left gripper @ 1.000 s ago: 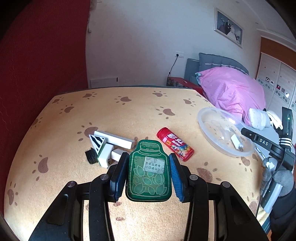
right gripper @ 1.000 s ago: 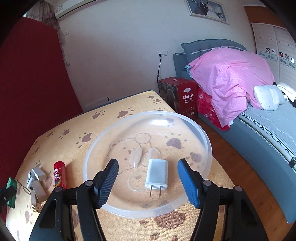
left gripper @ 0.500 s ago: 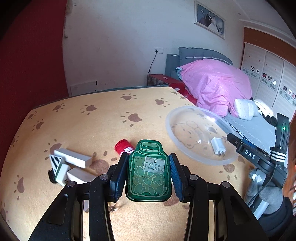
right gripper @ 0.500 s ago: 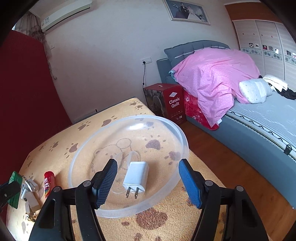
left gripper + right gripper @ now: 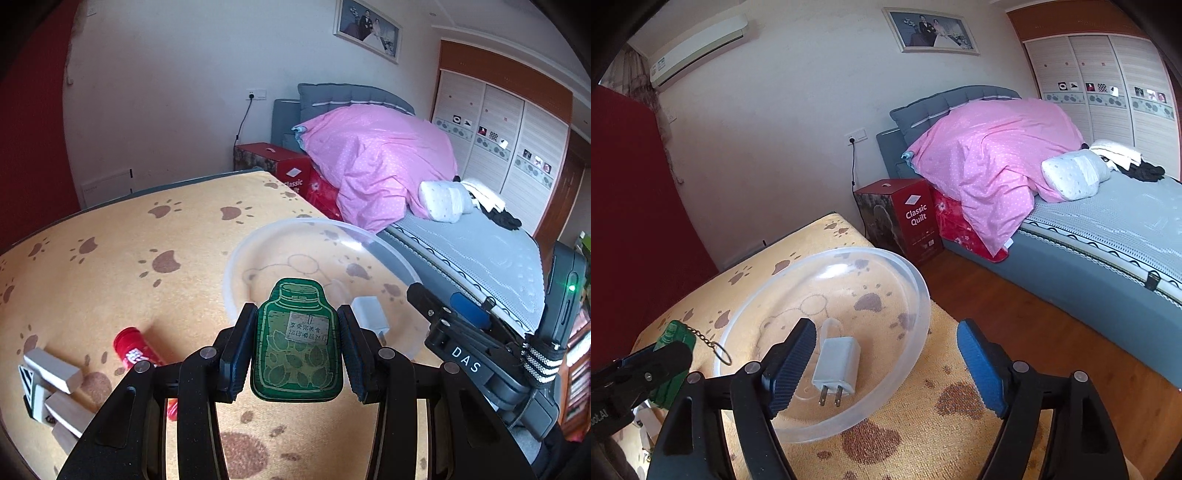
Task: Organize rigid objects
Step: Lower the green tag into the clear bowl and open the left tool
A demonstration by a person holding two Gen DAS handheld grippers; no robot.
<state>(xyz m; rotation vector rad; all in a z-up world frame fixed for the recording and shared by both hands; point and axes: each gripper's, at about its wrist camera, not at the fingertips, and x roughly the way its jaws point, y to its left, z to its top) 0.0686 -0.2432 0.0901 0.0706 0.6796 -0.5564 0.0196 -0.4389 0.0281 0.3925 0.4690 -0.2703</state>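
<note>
**Left-wrist view: green tag held at the bowl's rim**

Left-wrist camera shows the table [image 5: 110, 236], in a yellow paw-print cloth, filling the left and centre of the frame. On it, right of centre, sits the clear bowl [image 5: 236, 258]; its only content is a white charger [image 5: 369, 314], lying near the bowl's near wall, prongs toward the camera in the right-wrist view [image 5: 836, 363].

Low in the frame, the left gripper [image 5: 297, 349] is clamped on a green bottle-shaped tag [image 5: 297, 354], a pad pressed to each side; the tag stands upright, its top overlapping the bowl's near rim in the picture. From the right wrist, the tag [image 5: 674, 334] appears at lower left, just outside the bowl's left rim, its chain and ring [image 5: 718, 350] dangling toward the rim.

The right gripper [image 5: 886, 367] has nothing in it: its jaws have just been opening and stand wide apart, the left pad over the bowl beside the charger, the right pad outside the rim.

At lower left of the left-wrist view, a red tube [image 5: 136, 350] and white blocks [image 5: 51, 369] lie on the cloth, apart from the bowl.
</note>
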